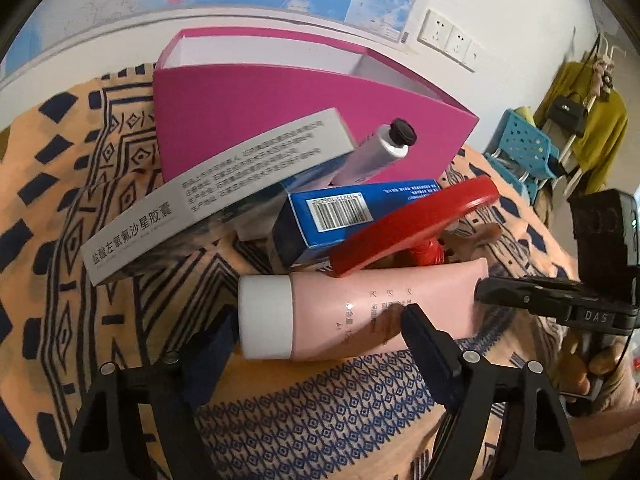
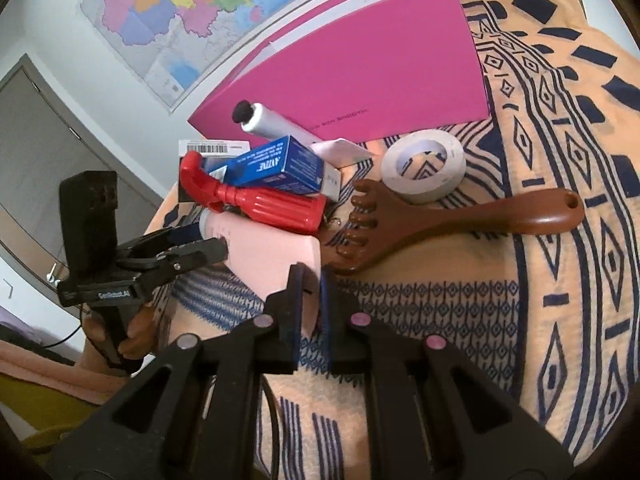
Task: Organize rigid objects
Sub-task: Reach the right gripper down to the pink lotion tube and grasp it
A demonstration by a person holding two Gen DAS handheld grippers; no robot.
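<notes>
Pink tube [image 1: 372, 312]: right tool [image 2: 310, 280] pinching its tail, left tool [image 1: 320, 328] spread around it; pink box [image 1: 280, 120] beyond.

My left gripper [image 1: 316, 332] has matte black triangular finger frames with open cut-outs, round silver pivot screws and dark blue pads. My right gripper [image 2: 310, 292] matches it, though its screw heads look pinkish. From the right wrist view, at nine o'clock, my left unit carries an upright black box, white lettering on its crossbar, a pistol handle and a thin black cable. The left wrist view shows "DAS" lettering at three o'clock.
</notes>
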